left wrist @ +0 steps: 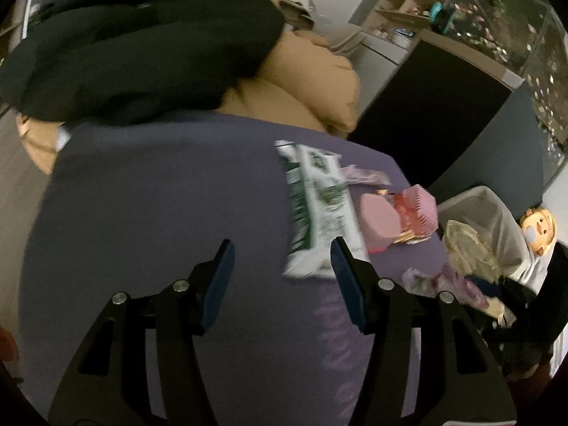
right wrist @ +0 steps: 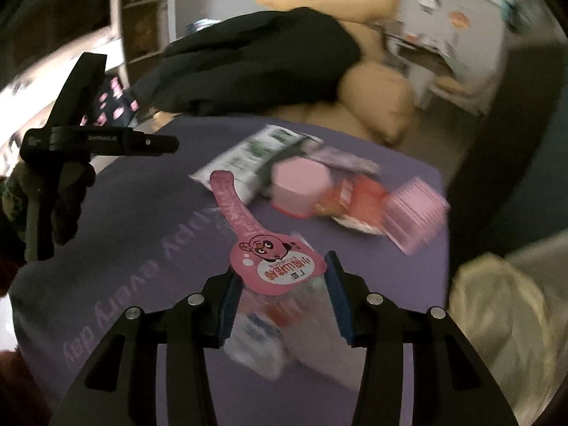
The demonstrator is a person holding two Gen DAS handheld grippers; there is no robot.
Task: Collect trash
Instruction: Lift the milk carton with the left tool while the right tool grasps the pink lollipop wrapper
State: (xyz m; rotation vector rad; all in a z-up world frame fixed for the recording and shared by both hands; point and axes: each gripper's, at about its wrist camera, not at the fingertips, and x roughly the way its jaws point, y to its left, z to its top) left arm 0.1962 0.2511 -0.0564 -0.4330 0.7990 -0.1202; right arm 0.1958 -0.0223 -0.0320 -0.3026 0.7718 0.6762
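Trash lies on a purple cloth (left wrist: pixel 159 213) (right wrist: pixel 142 220). A green-and-white wrapper (left wrist: pixel 316 213) (right wrist: pixel 245 158), a pink cup (left wrist: pixel 378 222) (right wrist: pixel 300 186), a red wrapper (right wrist: pixel 358 198) and a ribbed pink cup (left wrist: pixel 420 209) (right wrist: pixel 415 214) lie together. My left gripper (left wrist: pixel 280 277) is open and empty, its right finger by the green wrapper's near end. My right gripper (right wrist: pixel 280 291) is shut on a clear plastic package with a pink peel-off lid (right wrist: pixel 273 262), held just above the cloth.
A lined bin (left wrist: pixel 497 227) (right wrist: pixel 504 305) with crumpled wrapping stands at the cloth's right edge. Black clothing (left wrist: pixel 135 46) (right wrist: pixel 255 64) and tan cushions (left wrist: pixel 312 88) (right wrist: pixel 376 106) lie behind the trash. The left gripper's body (right wrist: pixel 81 138) shows at the left in the right wrist view.
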